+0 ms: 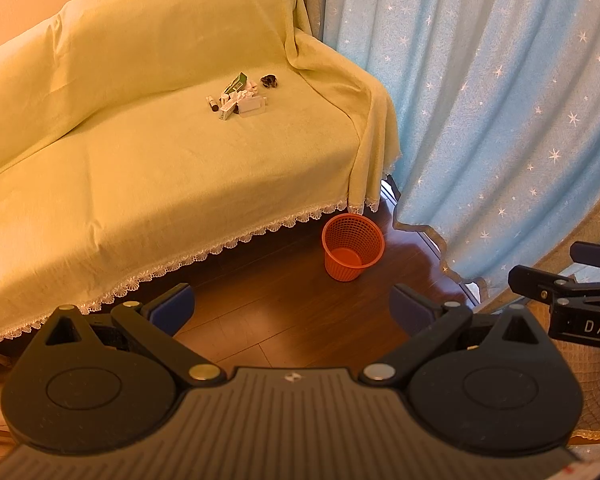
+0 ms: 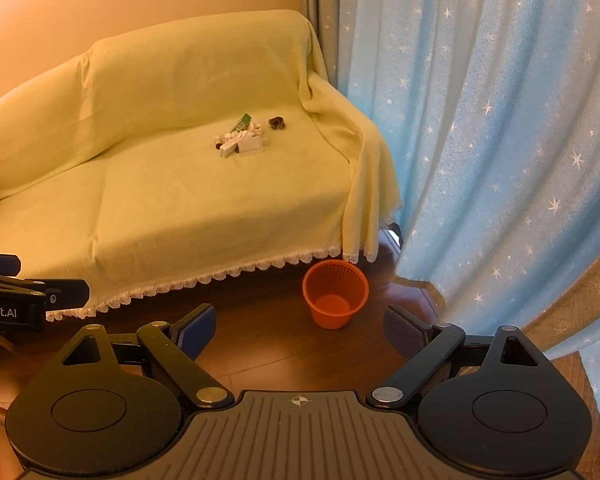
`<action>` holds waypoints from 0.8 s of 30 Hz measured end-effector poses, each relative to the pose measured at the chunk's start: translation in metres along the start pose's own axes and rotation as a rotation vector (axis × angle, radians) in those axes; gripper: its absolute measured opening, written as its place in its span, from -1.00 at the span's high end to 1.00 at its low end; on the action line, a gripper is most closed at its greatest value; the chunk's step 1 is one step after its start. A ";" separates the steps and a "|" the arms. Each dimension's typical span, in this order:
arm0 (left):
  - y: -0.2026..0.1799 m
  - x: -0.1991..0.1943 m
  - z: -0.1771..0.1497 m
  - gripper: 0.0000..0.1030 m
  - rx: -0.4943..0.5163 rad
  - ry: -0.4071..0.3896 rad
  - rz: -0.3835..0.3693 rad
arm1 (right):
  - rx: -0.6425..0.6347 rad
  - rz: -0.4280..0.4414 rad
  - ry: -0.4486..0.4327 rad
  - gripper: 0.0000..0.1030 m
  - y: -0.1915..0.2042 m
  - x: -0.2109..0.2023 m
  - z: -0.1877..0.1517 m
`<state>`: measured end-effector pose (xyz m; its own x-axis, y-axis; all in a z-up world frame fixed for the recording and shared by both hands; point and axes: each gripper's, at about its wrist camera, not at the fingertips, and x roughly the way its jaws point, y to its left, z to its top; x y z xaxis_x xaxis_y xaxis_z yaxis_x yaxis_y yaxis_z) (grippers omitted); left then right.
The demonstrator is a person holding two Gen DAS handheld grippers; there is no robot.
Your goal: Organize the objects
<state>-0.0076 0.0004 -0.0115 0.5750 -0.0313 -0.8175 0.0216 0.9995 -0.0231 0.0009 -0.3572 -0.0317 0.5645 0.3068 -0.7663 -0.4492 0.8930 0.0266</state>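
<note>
A small heap of white boxes and bottles with a green carton [image 1: 238,100] [image 2: 241,139] lies on the right half of the sofa seat, and a dark crumpled item [image 1: 269,80] [image 2: 277,123] sits just right of it. An orange mesh basket [image 1: 353,246] [image 2: 335,294] stands upright on the floor by the sofa's right front corner, with nothing inside. My left gripper [image 1: 294,308] is open and holds nothing, hanging above the floor well short of the sofa. My right gripper [image 2: 298,330] is open too, just before the basket. Each gripper shows at the edge of the other's view.
The sofa [image 1: 148,152] [image 2: 172,200] wears a pale yellow cover with a lace hem. Blue star-patterned curtains [image 1: 500,100] [image 2: 500,120] hang to the floor on the right. Dark wooden flooring [image 1: 268,280] lies between me and the sofa. A quilted tan fabric [image 1: 596,380] is at the right edge.
</note>
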 end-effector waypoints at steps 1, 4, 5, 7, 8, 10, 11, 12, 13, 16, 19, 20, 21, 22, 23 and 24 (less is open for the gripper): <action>0.000 0.000 0.000 -0.98 0.000 0.000 0.000 | 0.000 0.001 0.000 -0.73 0.001 0.001 0.000; 0.000 0.000 -0.002 -0.98 -0.001 0.000 0.002 | -0.001 0.000 0.002 -0.73 0.003 0.002 0.001; 0.000 -0.001 -0.002 -0.98 -0.001 0.000 0.003 | -0.002 0.000 0.003 -0.73 0.005 0.002 0.002; 0.000 0.000 -0.002 -0.98 -0.001 0.000 0.003 | -0.001 0.000 0.003 -0.73 0.005 0.003 0.002; 0.000 0.000 -0.002 -0.98 -0.002 0.000 0.004 | -0.001 -0.001 0.002 -0.73 0.005 0.002 0.002; 0.001 -0.001 -0.002 -0.98 -0.003 0.000 0.004 | -0.002 0.000 0.003 -0.73 0.006 0.002 0.002; 0.001 -0.001 -0.002 -0.98 -0.004 0.000 0.004 | -0.002 -0.001 0.002 -0.73 0.007 0.002 0.001; 0.002 -0.002 -0.003 -0.98 -0.005 0.000 0.004 | -0.002 -0.001 0.002 -0.73 0.007 0.002 0.001; 0.003 -0.002 -0.003 -0.98 -0.005 0.000 0.004 | -0.003 -0.002 0.001 -0.73 0.008 0.002 0.001; 0.004 -0.002 -0.003 -0.98 -0.008 0.002 0.002 | -0.004 -0.002 0.001 -0.73 0.011 0.002 0.000; 0.006 -0.003 -0.003 -0.98 -0.011 0.003 0.003 | -0.004 -0.001 0.003 -0.73 0.011 0.002 0.000; 0.006 -0.003 -0.004 -0.98 -0.013 0.004 0.003 | -0.005 -0.001 0.002 -0.73 0.010 0.002 0.000; 0.007 -0.003 -0.004 -0.98 -0.014 0.005 0.004 | -0.005 -0.002 0.003 -0.73 0.011 0.002 0.000; 0.007 -0.003 -0.004 -0.98 -0.015 0.005 0.005 | -0.004 -0.002 0.003 -0.73 0.010 0.002 0.000; 0.008 -0.003 -0.005 -0.98 -0.017 0.005 0.005 | -0.004 -0.002 0.003 -0.73 0.010 0.002 -0.002; 0.009 -0.003 -0.005 -0.98 -0.020 0.006 0.004 | -0.004 -0.002 0.003 -0.73 0.011 0.002 -0.002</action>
<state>-0.0131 0.0094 -0.0122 0.5706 -0.0273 -0.8208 0.0030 0.9995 -0.0312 -0.0042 -0.3474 -0.0345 0.5635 0.3038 -0.7682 -0.4509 0.8923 0.0222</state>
